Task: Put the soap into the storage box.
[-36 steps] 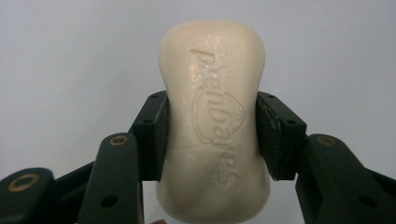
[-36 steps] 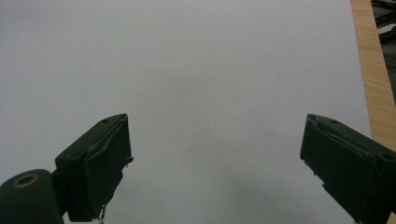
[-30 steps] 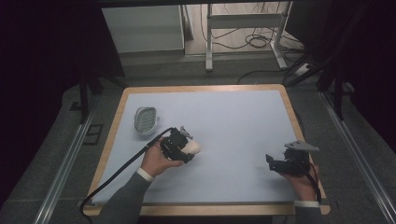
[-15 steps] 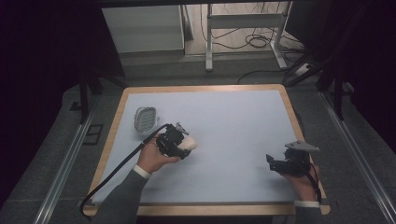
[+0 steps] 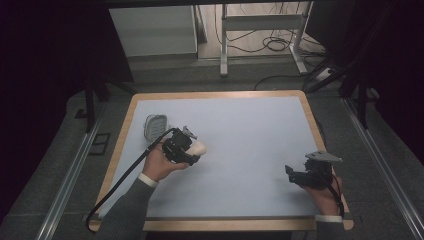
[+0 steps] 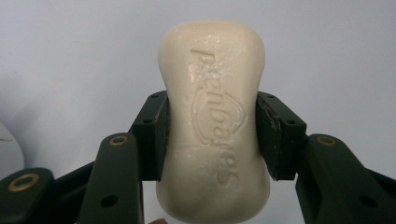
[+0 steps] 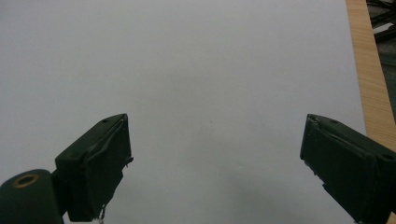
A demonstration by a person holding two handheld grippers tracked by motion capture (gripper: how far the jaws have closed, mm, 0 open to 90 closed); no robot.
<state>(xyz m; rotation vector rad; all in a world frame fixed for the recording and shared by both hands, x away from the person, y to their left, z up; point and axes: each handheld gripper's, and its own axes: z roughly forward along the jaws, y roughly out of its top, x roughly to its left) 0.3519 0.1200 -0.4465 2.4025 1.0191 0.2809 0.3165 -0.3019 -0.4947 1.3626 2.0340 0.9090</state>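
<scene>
Left gripper view: cream soap bar (image 6: 215,126), waisted, embossed lettering.

A wood-rimmed table (image 5: 218,94) with a pale blue top carried a small white soap dish (image 5: 155,126) near its left edge.

I see the soap dish (image 5: 155,126) at the tabletop's (image 5: 250,125) left, the soap (image 5: 198,148) just right of it, my right tool (image 5: 291,175) far right.
</scene>
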